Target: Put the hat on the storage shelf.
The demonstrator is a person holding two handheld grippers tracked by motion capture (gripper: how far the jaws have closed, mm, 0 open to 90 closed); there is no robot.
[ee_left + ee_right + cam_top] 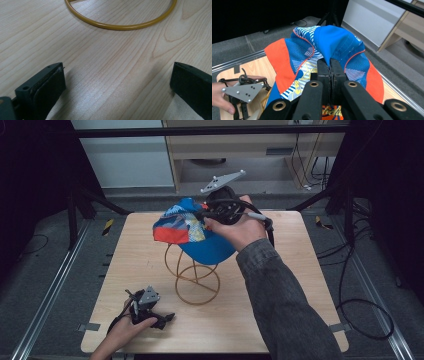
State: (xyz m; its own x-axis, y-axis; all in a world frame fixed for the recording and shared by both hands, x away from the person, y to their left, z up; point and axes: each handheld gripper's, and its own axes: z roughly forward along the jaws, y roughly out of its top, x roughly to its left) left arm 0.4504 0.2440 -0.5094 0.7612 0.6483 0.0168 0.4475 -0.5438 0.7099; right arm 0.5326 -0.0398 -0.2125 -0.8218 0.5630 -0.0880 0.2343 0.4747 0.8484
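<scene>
The right gripper is pinching its two black jaws tight together on a fold of the blue fabric cap with orange, mesh and striped panels, biting into the crown so that the soft cloth is bunching above the pads. In the high view that right gripper is holding the cap aloft over the far middle of the table, just above the top loop of the golden bent-wire stand; the grip at the crown is probably letting the hollow underside hang open and face down, ready for seating over the wire. The cap is looking limp and light, with smooth stitched cloth beside coarse netting and a stiffer orange brim. The stand is thin, glossy and springy-looking, rising from a round base ring to narrower curves, so it may be tipping easily under a sideways push. At the near left, the left gripper is resting low on the pale wooden table, its jaws standing wide apart with nothing between them; its own view is showing bare grained wood and the stand's base ring just beyond, perhaps waiting to steady it.
</scene>
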